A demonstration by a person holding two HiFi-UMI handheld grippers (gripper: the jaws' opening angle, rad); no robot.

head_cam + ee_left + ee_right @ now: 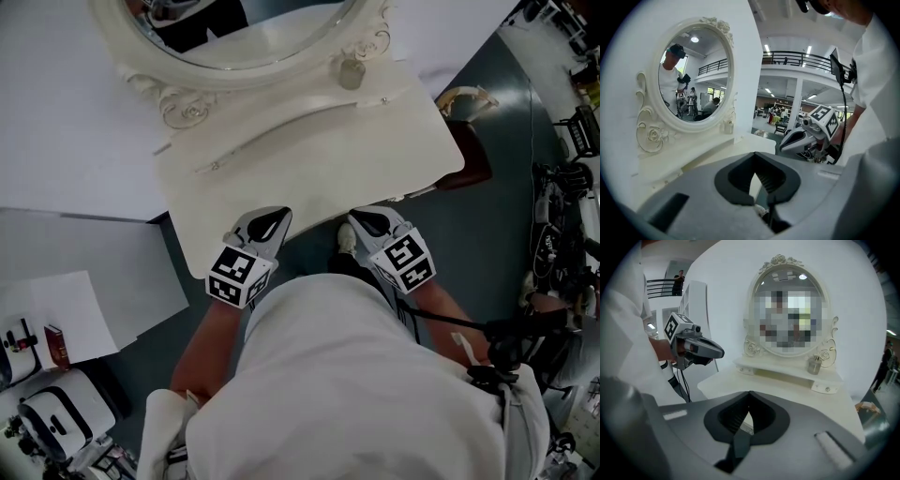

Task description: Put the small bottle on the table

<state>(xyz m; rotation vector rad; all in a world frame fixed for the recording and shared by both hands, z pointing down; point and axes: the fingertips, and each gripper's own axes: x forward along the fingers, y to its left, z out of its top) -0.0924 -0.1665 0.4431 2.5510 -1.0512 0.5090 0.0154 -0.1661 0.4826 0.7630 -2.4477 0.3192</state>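
The small bottle (352,72), a greyish glass one with a pale cap, stands upright on the raised shelf of the white dressing table (309,159), just right of the oval mirror (246,42). It also shows as a bottle (727,125) beside the mirror frame and as a bottle (814,365) on the shelf's right end. My left gripper (278,215) and right gripper (360,218) hover side by side over the table's near edge, far from the bottle. Both are shut with nothing between the jaws, the left gripper (755,155) and the right gripper (749,393) alike.
A brown seat (472,155) stands against the table's right end. Cables and equipment (558,234) crowd the floor at the right. White boards and papers (66,319) lie at the left. The person's white-shirted body fills the lower middle of the head view.
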